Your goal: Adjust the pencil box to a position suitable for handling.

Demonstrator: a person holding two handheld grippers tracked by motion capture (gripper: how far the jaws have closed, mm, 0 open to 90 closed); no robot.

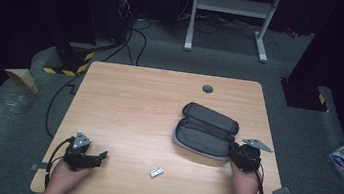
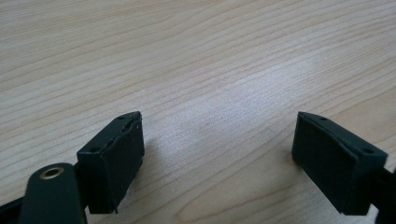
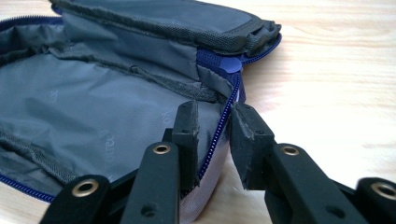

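Note:
A grey zip pouch (image 1: 203,131) lies open on the right half of the wooden table (image 1: 134,102), its lid folded back. My right gripper (image 1: 234,149) is at the pouch's near right corner. In the right gripper view, one jaw sits inside against the grey lining (image 3: 93,112) and the other outside. The blue-zipped rim (image 3: 223,123) is pinched between them, so my right gripper (image 3: 215,108) is shut on it. My left gripper (image 1: 100,157) rests low at the table's front left. Its jaws stand wide open over bare wood, with nothing between them (image 2: 219,135).
A small pale, silvery object (image 1: 156,172) lies on the table between the two hands, near the front edge. A round grommet (image 1: 207,88) sits at the table's far edge. Cables and a white frame (image 1: 231,14) are on the floor beyond.

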